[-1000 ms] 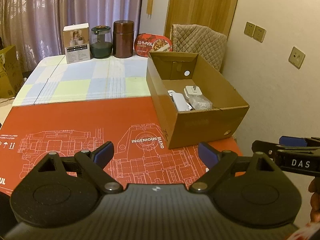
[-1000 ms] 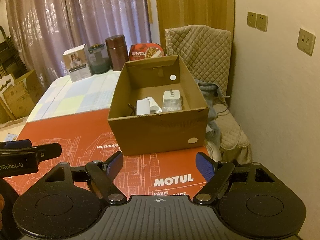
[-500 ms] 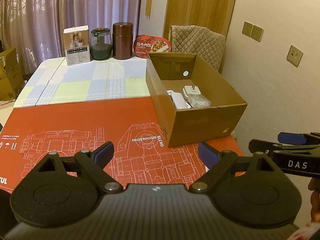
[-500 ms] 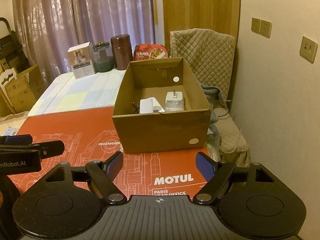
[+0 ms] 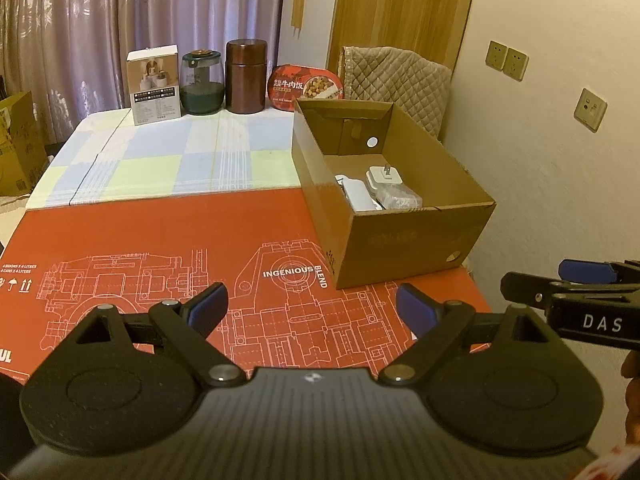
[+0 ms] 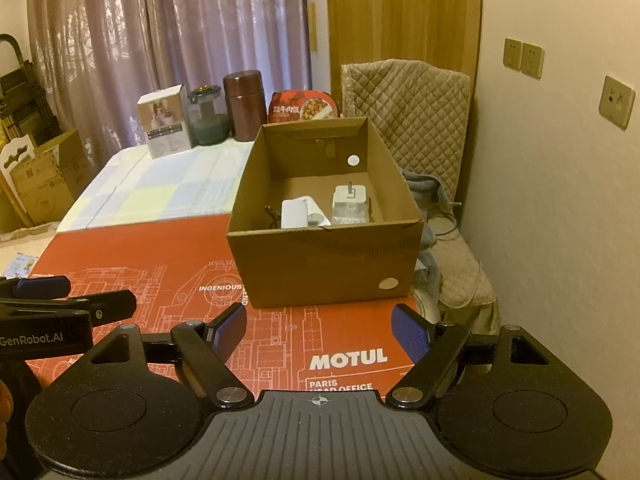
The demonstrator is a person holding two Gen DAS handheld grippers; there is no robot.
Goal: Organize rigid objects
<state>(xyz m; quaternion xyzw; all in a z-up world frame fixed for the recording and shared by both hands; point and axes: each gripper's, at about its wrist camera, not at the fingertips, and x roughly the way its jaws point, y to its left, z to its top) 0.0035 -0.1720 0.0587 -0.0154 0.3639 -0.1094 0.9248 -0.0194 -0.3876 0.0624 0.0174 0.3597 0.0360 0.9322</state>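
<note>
An open cardboard box (image 5: 404, 236) (image 6: 320, 264) stands on a red printed mat (image 5: 160, 248) (image 6: 160, 248). Inside lie a white charger plug (image 5: 385, 176) (image 6: 351, 196), a white flat device (image 5: 358, 198) (image 6: 294, 213) and a clear-wrapped item (image 5: 400, 199) (image 6: 350, 213). My left gripper (image 5: 312, 308) is open and empty, hovering over the mat in front of the box. My right gripper (image 6: 320, 330) is open and empty, also short of the box. Each gripper shows at the edge of the other's view.
At the table's far edge stand a white product box (image 5: 154, 84), a glass jar (image 5: 201, 84), a brown canister (image 5: 246, 76) and a red food bowl (image 5: 306, 88). A quilted chair (image 6: 408, 108) stands behind the box, a wall on the right, cardboard boxes (image 6: 44, 176) on the left.
Both grippers have drawn back and risen slightly, so the box looks a little farther away. Both stay open and empty. Nothing on the table has moved.
</note>
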